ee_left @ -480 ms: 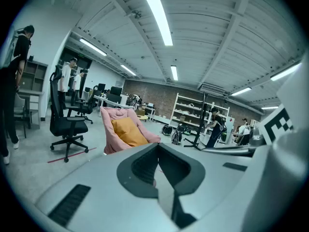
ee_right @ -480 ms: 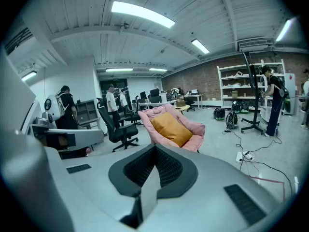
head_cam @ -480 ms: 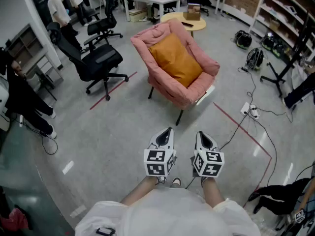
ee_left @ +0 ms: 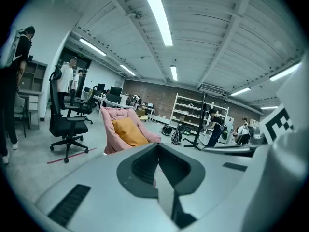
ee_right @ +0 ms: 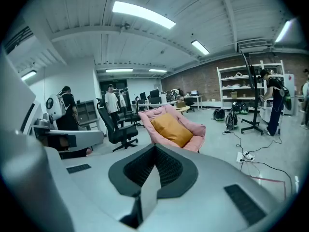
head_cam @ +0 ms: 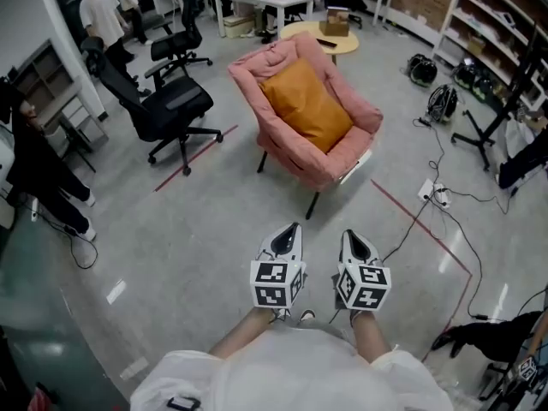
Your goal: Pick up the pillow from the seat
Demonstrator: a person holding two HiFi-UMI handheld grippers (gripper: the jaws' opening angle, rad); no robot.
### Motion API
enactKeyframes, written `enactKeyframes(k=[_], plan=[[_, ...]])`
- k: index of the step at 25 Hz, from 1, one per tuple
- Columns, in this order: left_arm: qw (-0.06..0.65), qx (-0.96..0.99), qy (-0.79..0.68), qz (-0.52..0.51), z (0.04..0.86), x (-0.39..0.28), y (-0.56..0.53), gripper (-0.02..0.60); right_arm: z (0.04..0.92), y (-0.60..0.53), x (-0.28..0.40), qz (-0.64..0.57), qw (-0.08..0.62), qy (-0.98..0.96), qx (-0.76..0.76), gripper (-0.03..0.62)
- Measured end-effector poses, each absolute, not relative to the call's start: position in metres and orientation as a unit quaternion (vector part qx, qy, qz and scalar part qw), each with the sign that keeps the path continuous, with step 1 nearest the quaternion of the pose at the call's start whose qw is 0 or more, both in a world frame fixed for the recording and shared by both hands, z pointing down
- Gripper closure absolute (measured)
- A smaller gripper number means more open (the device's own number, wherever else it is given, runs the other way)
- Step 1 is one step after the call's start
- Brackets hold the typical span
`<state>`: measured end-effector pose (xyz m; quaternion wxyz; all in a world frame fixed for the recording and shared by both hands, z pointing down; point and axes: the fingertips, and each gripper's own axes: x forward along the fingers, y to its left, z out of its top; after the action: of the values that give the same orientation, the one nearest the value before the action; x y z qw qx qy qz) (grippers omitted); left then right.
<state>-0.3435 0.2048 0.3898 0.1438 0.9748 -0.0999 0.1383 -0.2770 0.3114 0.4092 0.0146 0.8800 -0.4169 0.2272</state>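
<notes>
Shifting bystander (head_cam: 102, 15) (pillow (head_cam: 306, 104) unmoved)

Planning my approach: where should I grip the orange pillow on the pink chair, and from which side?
Probably the orange pillow by its lower front corner, approaching from the pink chair's open front: it leans on the backrest, and padded arms block both sides.
</notes>
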Motion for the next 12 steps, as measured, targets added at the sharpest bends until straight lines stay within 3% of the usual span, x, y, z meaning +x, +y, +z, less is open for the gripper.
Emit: enactKeyframes(k=[12], plan=[[0.143,0.972,-0.095,0.157,0.409,-0.318,0.2,0.574,0.43,0.323,-0.248,0.248,0.0,-0.388,0.888,0.564]])
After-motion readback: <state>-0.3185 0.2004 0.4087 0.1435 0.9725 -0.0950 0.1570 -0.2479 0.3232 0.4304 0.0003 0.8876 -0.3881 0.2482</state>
